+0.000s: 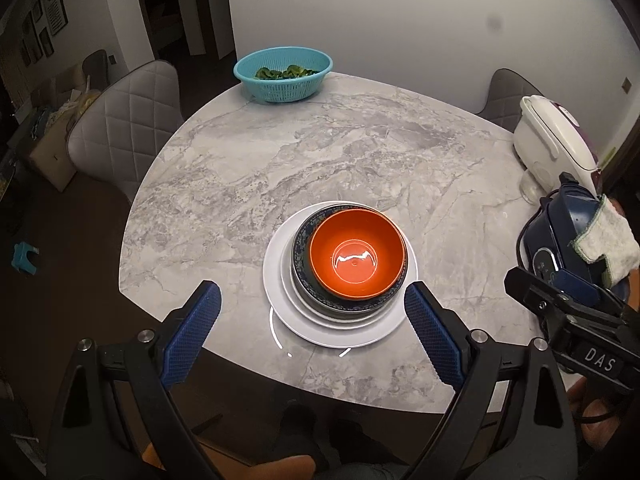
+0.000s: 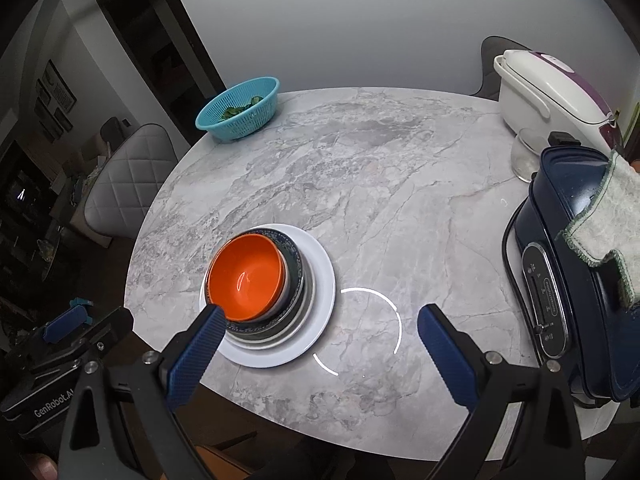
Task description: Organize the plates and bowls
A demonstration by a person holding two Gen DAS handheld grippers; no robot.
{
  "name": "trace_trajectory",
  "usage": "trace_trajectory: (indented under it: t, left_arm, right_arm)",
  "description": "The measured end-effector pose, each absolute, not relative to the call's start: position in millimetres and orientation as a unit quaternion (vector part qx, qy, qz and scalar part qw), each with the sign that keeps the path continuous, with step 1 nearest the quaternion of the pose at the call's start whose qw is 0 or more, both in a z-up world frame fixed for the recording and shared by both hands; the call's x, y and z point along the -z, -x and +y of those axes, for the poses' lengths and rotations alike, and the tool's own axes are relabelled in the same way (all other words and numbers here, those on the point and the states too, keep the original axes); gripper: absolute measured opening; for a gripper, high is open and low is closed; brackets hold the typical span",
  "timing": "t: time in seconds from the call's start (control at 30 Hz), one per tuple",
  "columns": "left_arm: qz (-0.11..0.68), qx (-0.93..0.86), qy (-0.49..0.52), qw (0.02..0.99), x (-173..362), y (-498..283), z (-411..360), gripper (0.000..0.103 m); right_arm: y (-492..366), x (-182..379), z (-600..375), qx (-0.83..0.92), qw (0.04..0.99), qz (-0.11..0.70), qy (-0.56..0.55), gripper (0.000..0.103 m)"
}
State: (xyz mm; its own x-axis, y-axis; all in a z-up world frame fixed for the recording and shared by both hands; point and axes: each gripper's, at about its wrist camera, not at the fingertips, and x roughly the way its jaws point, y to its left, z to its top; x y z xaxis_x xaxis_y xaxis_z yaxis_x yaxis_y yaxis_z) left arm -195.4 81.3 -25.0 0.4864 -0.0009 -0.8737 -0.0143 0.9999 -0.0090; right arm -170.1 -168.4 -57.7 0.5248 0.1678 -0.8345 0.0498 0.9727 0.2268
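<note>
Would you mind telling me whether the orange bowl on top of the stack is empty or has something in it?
Empty: the orange bowl shows only a bare glossy inside with light glare in both views.

Left wrist view: looks steeply down from above the table's (image 1: 360, 148) near edge, its two blue fingers (image 1: 192, 336) framing the stack (image 1: 340, 272), which sits dead centre and near.
Right wrist view: same steep downward tilt, set further right; the stack (image 2: 264, 296) falls left of centre, behind the left finger (image 2: 196, 360).
Facing: both look across the table toward the far wall.
Shared: stack, table, colander (image 1: 284, 74) at the far edge, blue appliance (image 2: 576, 280) at right.
Cross-sight: each view catches the other gripper at its frame edge.
</note>
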Motion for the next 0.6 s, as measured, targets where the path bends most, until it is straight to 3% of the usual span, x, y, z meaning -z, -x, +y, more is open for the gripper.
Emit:
trace_trajectory:
  t: [0.6]
  left_arm:
    - [0.495, -0.019, 0.013, 0.868, 10, 195, 94, 0.093]
  right_arm:
    - [177, 47, -151, -0.017, 0.876, 0.474, -0.094, 0.099]
